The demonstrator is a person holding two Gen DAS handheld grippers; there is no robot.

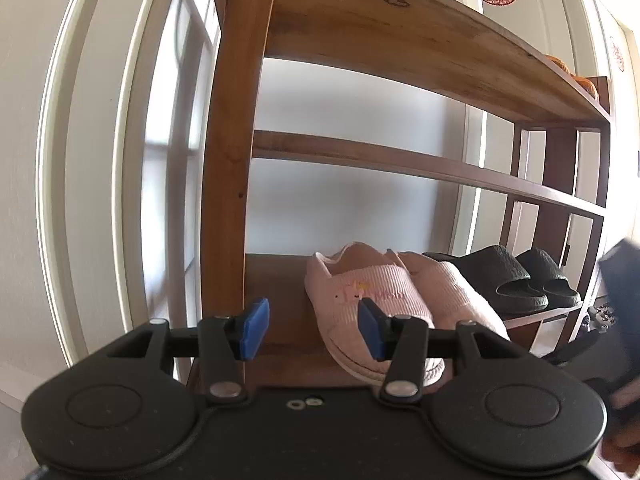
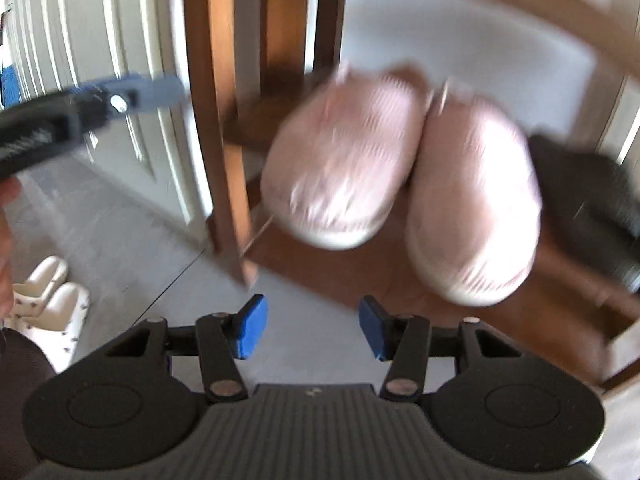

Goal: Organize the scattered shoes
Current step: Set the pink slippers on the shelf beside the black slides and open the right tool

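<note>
The left gripper (image 1: 313,329) and the right gripper (image 2: 312,331) both gape wide with nothing between their blue pads. Just beyond, two pink slippers (image 1: 384,300) sit side by side on the wooden rack's (image 1: 224,160) bottom shelf, black slides (image 1: 508,280) beside them, farther right. White shoes (image 2: 52,300) lie on the floor.

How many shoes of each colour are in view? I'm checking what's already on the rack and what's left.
Pink slippers, bottom shelf: 2
Black slides, bottom shelf: 2
White shoes, on the floor: 2
Total: 6
</note>
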